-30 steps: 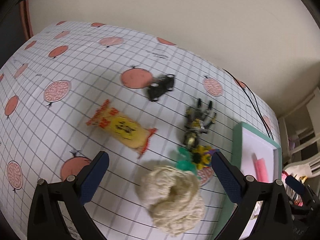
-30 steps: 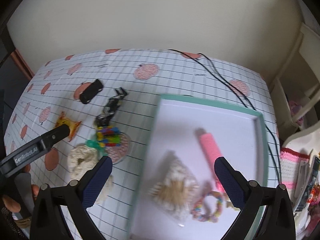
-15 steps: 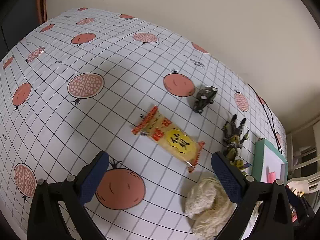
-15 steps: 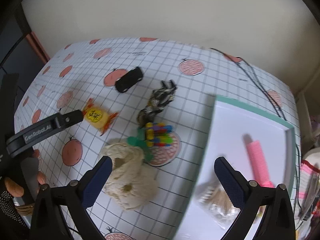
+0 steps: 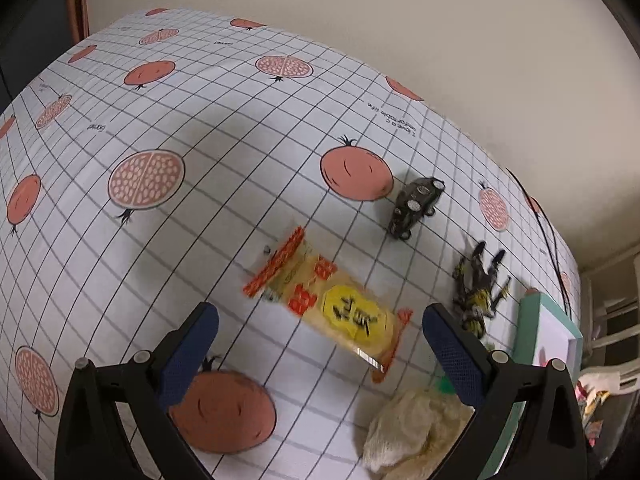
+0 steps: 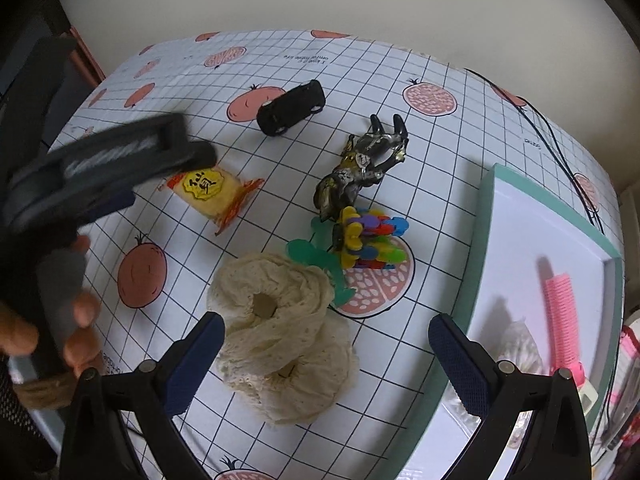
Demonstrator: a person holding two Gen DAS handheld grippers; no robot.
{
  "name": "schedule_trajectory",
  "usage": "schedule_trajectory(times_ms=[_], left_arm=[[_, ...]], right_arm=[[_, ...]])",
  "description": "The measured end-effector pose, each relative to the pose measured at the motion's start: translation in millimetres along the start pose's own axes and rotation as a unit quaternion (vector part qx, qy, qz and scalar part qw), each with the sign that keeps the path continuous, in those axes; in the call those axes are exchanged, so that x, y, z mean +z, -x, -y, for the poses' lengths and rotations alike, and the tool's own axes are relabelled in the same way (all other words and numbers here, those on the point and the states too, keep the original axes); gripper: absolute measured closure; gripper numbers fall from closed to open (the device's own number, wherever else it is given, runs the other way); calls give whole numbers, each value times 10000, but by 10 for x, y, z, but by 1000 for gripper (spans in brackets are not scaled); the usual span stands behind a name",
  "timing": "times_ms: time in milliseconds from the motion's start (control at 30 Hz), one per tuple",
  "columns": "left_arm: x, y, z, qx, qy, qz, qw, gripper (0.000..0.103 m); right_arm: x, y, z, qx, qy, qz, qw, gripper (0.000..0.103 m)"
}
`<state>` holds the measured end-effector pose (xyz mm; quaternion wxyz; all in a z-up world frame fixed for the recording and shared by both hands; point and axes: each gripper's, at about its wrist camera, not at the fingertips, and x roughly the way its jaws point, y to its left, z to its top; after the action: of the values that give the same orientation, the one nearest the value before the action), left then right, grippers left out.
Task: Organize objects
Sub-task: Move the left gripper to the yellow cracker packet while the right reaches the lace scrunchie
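Left claw (image 5: 320, 332) gapes wide and empty above the snack packet (image 5: 326, 302). Right claw (image 6: 326, 342), equally wide and empty, hovers over cream lace rolls (image 6: 280, 332) beside the snack packet, on the grid-patterned surface (image 6: 440, 152).

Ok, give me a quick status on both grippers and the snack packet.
Left gripper open, over snack packet, not gripping. Right gripper open, empty, above cream cloth. Packet flat on table, nothing in the way.
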<state>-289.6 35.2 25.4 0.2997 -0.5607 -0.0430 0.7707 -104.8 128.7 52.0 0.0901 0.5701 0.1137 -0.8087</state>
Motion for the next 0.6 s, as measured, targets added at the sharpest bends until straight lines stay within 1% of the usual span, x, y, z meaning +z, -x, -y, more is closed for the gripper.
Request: schedule_trajectory(times_ms=[133,267,300,433,533,600], left_arm=[[65,-167,24,243,-15,19,9997,1],[90,-325,15,197,69,-82,9997,1],[87,-351,23,207,37,-99,9997,1],[56,-370,91,486,-302,-64,9983,1],[36,-371,70,627,-429,-162,9970,1],[25,-369,27,636,-435,-254,9967,1]], right_arm=[[0,-41,11,29,-5,-41,10000,0],[12,-89,9,32,-35,-77,10000,0],[14,-97,9,33,-41,-84,10000,0],[15,-115,8,18,-60,-108,9999,0],[13,-95,-2,13,-55,-93,9999,0],[11,-78,-19,13,-27,-77,10000,0]])
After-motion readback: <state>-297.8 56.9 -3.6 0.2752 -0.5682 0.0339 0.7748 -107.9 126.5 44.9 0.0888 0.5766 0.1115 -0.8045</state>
